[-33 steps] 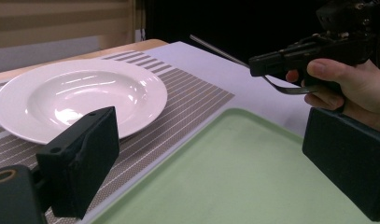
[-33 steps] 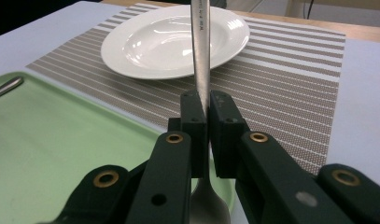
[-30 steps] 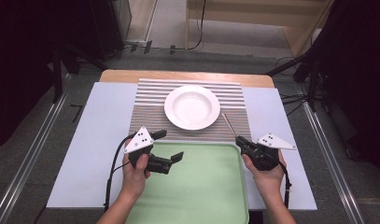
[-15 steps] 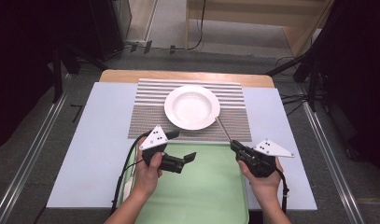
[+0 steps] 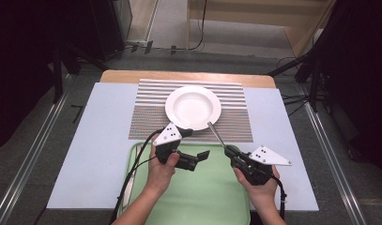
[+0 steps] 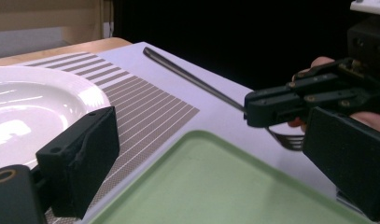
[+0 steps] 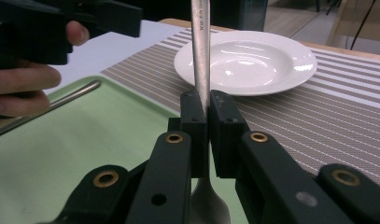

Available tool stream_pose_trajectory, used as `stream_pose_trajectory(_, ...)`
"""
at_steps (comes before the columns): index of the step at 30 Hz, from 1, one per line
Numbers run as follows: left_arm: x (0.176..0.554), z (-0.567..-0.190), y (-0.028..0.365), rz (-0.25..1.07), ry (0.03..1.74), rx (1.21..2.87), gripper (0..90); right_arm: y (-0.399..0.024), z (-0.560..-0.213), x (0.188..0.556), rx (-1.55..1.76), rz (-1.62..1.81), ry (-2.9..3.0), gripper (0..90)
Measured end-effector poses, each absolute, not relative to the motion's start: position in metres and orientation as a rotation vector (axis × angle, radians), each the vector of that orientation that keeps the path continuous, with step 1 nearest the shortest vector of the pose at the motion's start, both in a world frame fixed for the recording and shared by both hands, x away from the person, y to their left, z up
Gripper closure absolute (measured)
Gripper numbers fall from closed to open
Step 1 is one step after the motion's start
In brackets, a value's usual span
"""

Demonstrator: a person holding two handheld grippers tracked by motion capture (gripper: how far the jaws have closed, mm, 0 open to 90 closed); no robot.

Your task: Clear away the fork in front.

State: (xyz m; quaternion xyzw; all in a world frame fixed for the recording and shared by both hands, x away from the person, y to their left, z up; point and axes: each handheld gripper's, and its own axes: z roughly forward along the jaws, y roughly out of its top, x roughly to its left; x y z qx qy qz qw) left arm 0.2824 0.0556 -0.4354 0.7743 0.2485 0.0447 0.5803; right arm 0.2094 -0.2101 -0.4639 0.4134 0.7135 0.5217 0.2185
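Fork pinched in the right gripper, left one empty over the tray

Going left to right in the high view: the left gripper [image 5: 198,158] sits lower centre-left, above the left part of the green tray [image 5: 217,201], its jaws spread wide with nothing between them, which the left gripper view confirms. Just above it in the frame is the white plate [image 5: 193,107] on the striped placemat [image 5: 146,117], top centre. Right of centre, the right gripper [image 5: 232,152] has its jaws pressed together on a fork [image 5: 216,133], clamped low on the handle near the tines. The handle sticks up and left towards the plate's lower right edge, over the placemat. In the right gripper view the fork [image 7: 200,56] runs straight up between the pads.
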Motion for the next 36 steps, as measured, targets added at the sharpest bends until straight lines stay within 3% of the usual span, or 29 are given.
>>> stream_pose_trajectory(5, 0.286, -0.437, 0.052, 0.07, 0.64, 1.809, 8.0, -0.201, -0.464, 0.206, 1.099, 1.453, 1.983, 83.9)
stream_pose_trajectory(6, 0.288, -0.437, 0.052, 0.068, 0.671, 1.8, 15.7, -0.197, -0.464, 0.204, 1.095, 1.464, 1.985, 83.9)
stream_pose_trajectory(8, 0.288, -0.436, 0.051, 0.063, 0.691, 1.791, 17.7, -0.196, -0.463, 0.203, 1.081, 1.461, 1.984, 83.9)
stream_pose_trajectory(9, 0.288, -0.436, 0.051, 0.068, 0.699, 1.793, 28.3, -0.193, -0.463, 0.202, 1.074, 1.473, 1.987, 83.9)
stream_pose_trajectory(13, 0.288, -0.436, 0.049, 0.025, 0.697, 1.798, 37.0, -0.19, -0.463, 0.2, 1.066, 1.473, 1.989, 83.9)
stream_pose_trajectory(17, 0.289, -0.436, 0.049, -0.01, 0.716, 1.789, 51.8, -0.185, -0.463, 0.199, 1.048, 1.482, 1.99, 83.9)
stream_pose_trajectory(27, 0.293, -0.439, 0.047, -0.099, 0.731, 1.77, 63.4, -0.184, -0.465, 0.198, 1.042, 1.49, 1.982, 83.8)
stream_pose_trajectory(32, 0.296, -0.439, 0.049, -0.206, 0.717, 1.709, 81.1, -0.183, -0.468, 0.199, 1.04, 1.484, 1.988, 83.7)
stream_pose_trajectory(34, 0.299, -0.441, 0.05, -0.294, 0.681, 1.668, 85.5, -0.182, -0.469, 0.199, 1.045, 1.491, 1.985, 83.7)
stream_pose_trajectory(36, 0.299, -0.442, 0.052, -0.274, 0.675, 1.679, 86.8, -0.183, -0.473, 0.203, 1.052, 1.52, 1.982, 80.6)
